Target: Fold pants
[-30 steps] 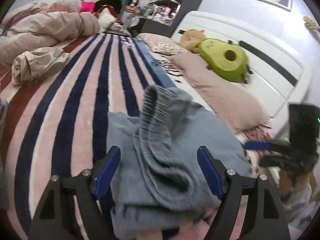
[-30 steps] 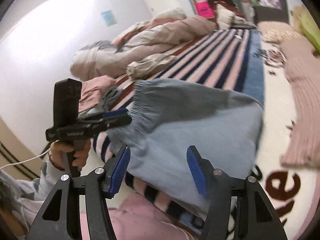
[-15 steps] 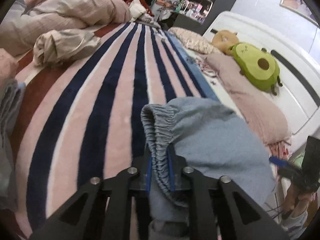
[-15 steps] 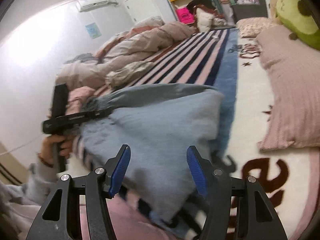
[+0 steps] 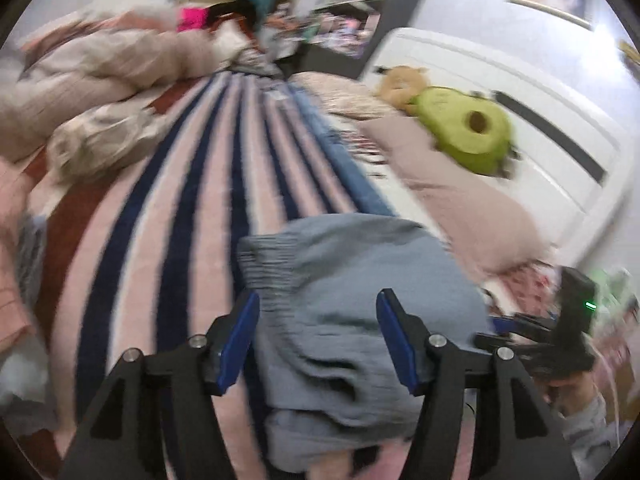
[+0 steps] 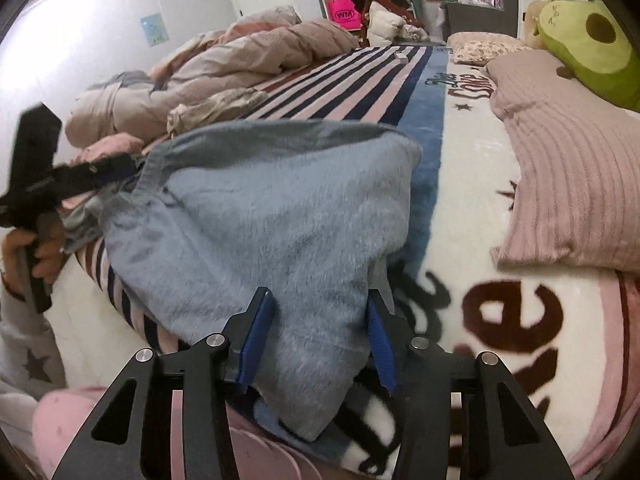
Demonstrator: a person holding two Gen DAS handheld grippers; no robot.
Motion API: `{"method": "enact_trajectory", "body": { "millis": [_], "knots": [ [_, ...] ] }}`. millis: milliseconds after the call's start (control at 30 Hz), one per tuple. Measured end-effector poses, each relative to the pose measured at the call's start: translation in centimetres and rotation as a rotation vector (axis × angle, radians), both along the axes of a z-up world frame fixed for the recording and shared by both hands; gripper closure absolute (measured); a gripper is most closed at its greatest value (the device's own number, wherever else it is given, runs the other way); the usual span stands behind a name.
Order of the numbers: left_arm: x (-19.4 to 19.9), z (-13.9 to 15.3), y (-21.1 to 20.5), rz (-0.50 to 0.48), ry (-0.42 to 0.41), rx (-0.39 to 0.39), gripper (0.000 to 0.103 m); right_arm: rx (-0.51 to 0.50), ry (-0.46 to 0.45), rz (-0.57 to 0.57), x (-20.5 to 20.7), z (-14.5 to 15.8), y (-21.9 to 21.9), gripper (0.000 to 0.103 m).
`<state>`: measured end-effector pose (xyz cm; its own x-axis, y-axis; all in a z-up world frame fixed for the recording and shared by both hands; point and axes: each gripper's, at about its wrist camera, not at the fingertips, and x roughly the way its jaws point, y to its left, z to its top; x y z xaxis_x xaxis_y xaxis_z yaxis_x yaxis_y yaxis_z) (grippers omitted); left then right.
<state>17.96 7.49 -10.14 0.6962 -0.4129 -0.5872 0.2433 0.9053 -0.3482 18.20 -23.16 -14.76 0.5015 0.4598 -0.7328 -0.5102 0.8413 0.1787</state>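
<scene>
Two tools on one garment | pants (image 5: 344, 320): grey-blue, soft brushed knit, ribbed elastic waistband, bunched lower centre on striped bed (image 5: 168, 216) | left tool (image 5: 318, 336): released, I straddle waistband | right tool (image 6: 316, 340): spread, fabric between, grip unconfirmed | fold axis runs left-right between tools.

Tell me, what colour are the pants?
Light grey-blue pants, clearest in the right wrist view.

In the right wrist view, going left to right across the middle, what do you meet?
Left gripper → blue-grey pants → blue stripe of the blanket → white blanket with brown lettering → pink ribbed pillow.
</scene>
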Motion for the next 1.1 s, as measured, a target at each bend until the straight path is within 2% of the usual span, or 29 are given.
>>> {"method": "enact_trajectory", "body": {
  "millis": [100, 167, 233, 300, 433, 533, 633, 767, 967, 1033, 1100],
  "knots": [
    [-0.8, 0.2, -2.3, -0.154, -0.02, -0.023, 0.046, -0.009, 0.014, 0.0, -0.8, -0.7, 0.0, 0.063],
    [-1.0, -0.3, -3.6, -0.214, -0.01, 0.013, 0.046, -0.005, 0.013, 0.009, -1.3, -0.8, 0.0, 0.064],
    [-0.9, -1.4, -4.2, -0.207, 0.025, 0.098, 0.046, -0.003, 0.014, 0.014, -1.6, -0.7, -0.1, 0.064],
    [-0.4, -2.9, -3.5, -0.172, 0.088, 0.13, 0.046, 0.006, 0.023, 0.024, -1.7, -0.8, -0.1, 0.064],
    [-0.3, -4.1, -2.7, -0.166, 0.108, 0.105, 0.046, 0.007, 0.026, 0.041, -2.4, -0.8, 0.3, 0.064],
    [-0.3, -2.8, -2.7, -0.162, 0.088, 0.102, 0.045, 0.012, 0.028, 0.033, -2.3, -0.5, 0.2, 0.063],
    [0.1, -1.2, -1.7, -0.124, 0.04, 0.106, 0.039, 0.073, 0.04, 0.023, -1.4, 0.5, -1.0, 0.063],
    [2.0, 0.2, -0.8, -0.117, 0.01, 0.066, 0.038, 0.12, -0.034, -0.021, -0.1, 3.1, -2.3, 0.063],
    [5.5, -0.5, -1.1, -0.134, 0.014, 0.059, 0.039, 0.131, -0.088, -0.002, 2.8, 4.8, -1.2, 0.06],
    [7.0, -1.4, -1.1, -0.118, 0.04, 0.094, 0.038, 0.129, -0.083, 0.014, 3.6, 4.7, -0.6, 0.056],
    [8.2, -2.4, -0.4, -0.1, 0.077, 0.088, 0.039, 0.115, -0.071, 0.033, 4.5, 4.1, 0.2, 0.056]
  ]
}}
